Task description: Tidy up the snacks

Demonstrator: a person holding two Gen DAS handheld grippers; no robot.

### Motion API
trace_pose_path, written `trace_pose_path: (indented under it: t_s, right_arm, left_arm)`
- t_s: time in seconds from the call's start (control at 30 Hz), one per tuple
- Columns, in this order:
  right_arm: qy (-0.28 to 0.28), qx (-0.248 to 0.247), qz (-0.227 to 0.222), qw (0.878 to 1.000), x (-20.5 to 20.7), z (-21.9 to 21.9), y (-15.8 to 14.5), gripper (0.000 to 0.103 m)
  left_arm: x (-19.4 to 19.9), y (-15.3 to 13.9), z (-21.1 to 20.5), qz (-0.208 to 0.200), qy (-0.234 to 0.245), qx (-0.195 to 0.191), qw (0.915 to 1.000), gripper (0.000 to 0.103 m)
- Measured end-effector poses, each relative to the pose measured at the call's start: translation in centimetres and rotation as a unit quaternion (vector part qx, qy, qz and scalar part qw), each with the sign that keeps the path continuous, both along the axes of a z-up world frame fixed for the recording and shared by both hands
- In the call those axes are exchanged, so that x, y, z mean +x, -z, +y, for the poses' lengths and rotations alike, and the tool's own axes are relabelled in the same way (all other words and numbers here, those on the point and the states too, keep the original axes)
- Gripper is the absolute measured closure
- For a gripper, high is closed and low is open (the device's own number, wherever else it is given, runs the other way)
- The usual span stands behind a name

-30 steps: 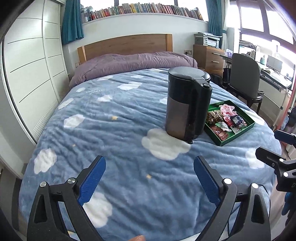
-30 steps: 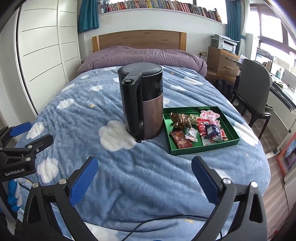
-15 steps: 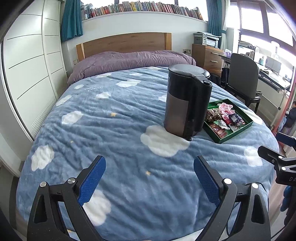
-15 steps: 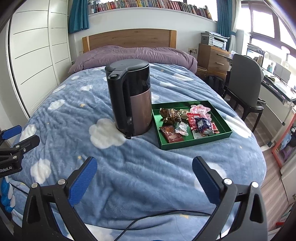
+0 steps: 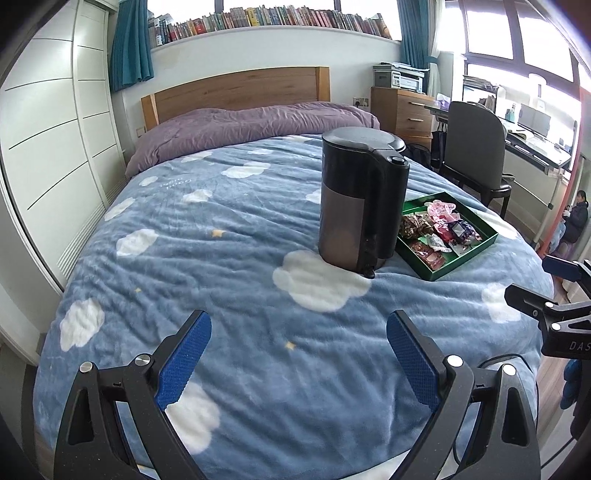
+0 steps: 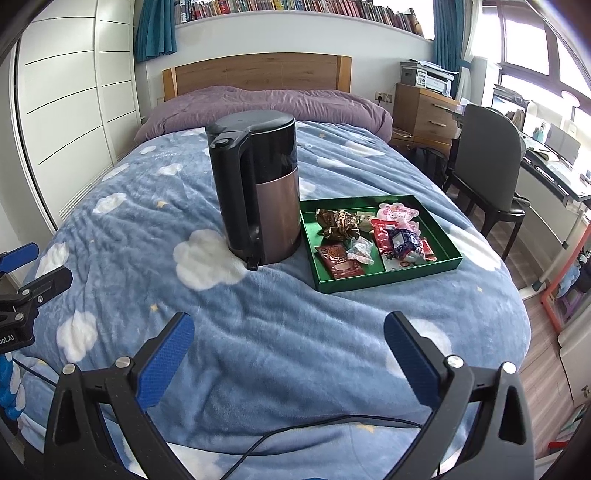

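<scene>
Two grippers hang wide open over the near end of the bed, each holding nothing.

Both the left gripper [image 5: 299, 354] and the right gripper [image 6: 290, 349] have their blue pads spread far apart above the blue cloud-print blanket [image 6: 258, 332], not touching it. A black cable [image 6: 295, 432] runs across the blanket just below the right gripper. Ahead of both stands a dark kettle [image 6: 258, 192], upright on a white cloud patch, its handle facing the grippers. Just beside the kettle, farther from the left gripper and ahead and to the right of the right one, lies a green tray [image 6: 384, 275] filled with wrapped snacks [image 6: 369, 236]. Beyond them are a purple duvet [image 5: 251, 122], a wooden headboard [image 5: 236, 88] and a shelf of books [image 5: 273, 22]; a dark chair [image 6: 487, 162] stands off to the right.
</scene>
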State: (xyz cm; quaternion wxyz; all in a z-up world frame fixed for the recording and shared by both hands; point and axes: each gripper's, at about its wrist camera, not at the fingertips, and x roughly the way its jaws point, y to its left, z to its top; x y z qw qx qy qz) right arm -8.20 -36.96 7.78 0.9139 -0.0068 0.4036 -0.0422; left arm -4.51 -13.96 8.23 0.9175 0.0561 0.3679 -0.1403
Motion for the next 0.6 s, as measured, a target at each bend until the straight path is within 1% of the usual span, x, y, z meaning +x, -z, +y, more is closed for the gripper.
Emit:
trace_pose_path:
  t_s: [0.2, 0.6]
  right_arm:
    - [0.004, 0.001, -0.001, 1.0, -0.09, -0.48, 0.08, 0.0]
    - [0.004, 0.002, 0.005, 1.0, 0.07, -0.69, 0.43, 0.0]
  left_arm:
    - [-0.15, -0.19, -0.1, -0.001, 0.011, -0.006, 0.9999, 0.003]
    - [-0.12, 0.03, -0.27, 0.004, 0.013, -0.004, 0.9999, 0.003]
